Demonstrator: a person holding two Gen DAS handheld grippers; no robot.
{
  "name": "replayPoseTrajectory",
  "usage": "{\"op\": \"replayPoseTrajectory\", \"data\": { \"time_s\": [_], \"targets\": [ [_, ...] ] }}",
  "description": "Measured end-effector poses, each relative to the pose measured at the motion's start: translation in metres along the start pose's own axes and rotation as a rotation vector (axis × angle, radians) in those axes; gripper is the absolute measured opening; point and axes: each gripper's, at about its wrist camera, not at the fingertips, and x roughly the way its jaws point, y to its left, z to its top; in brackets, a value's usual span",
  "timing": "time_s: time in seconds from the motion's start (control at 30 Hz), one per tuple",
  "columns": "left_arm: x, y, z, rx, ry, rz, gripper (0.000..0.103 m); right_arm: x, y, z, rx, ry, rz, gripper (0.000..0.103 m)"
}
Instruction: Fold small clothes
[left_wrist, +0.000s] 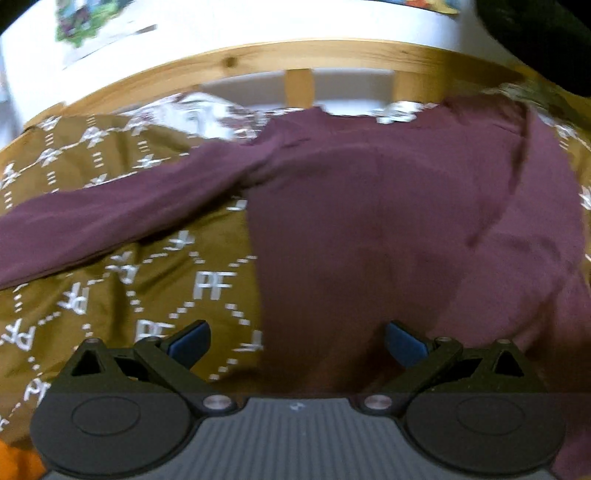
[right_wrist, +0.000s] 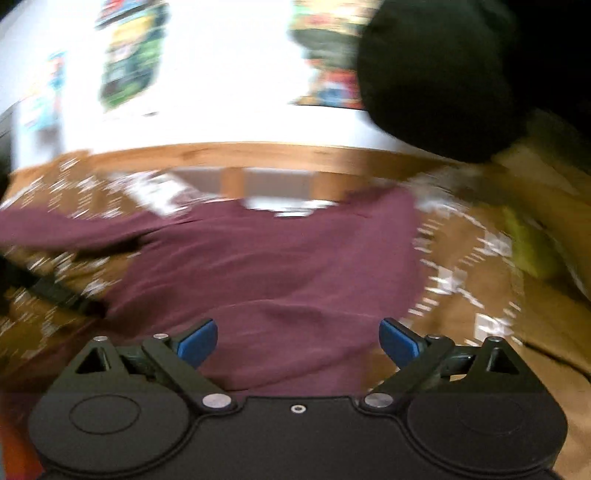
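A maroon long-sleeved shirt (left_wrist: 388, 221) lies spread on a brown patterned bedspread (left_wrist: 122, 295). Its left sleeve (left_wrist: 122, 214) stretches out to the left; its right side is folded over the body. My left gripper (left_wrist: 297, 343) is open and empty above the shirt's lower left edge. In the blurred right wrist view the shirt (right_wrist: 266, 266) lies ahead, and my right gripper (right_wrist: 298, 341) is open and empty above its near hem.
A wooden bed rail (left_wrist: 295, 59) runs along the far side, with a white wall behind. A black rounded object (right_wrist: 443, 74) sits at the upper right. A yellow-green item (right_wrist: 528, 243) lies on the bedspread (right_wrist: 480, 295) at right. Something orange (left_wrist: 18, 461) shows at lower left.
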Motion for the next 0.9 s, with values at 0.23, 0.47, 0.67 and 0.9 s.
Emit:
{"op": "replayPoseTrajectory", "data": {
  "time_s": [0.23, 0.47, 0.67, 0.9],
  "targets": [
    [-0.007, -0.031, -0.023, 0.208, -0.012, -0.037, 0.102, 0.010, -0.032, -0.006, 0.095, -0.019, -0.151, 0.101],
    [-0.015, -0.040, -0.037, 0.308, -0.012, -0.070, 0.102, 0.021, -0.037, -0.001, -0.042, -0.026, -0.369, 0.102],
    [-0.009, -0.037, -0.039, 0.296, 0.025, -0.054, 0.102, 0.054, -0.042, 0.002, -0.180, -0.008, -0.465, 0.092],
    [-0.010, -0.038, -0.041, 0.318, 0.023, -0.041, 0.102, 0.078, -0.051, 0.015, -0.114, -0.048, -0.316, 0.054]
  ]
}}
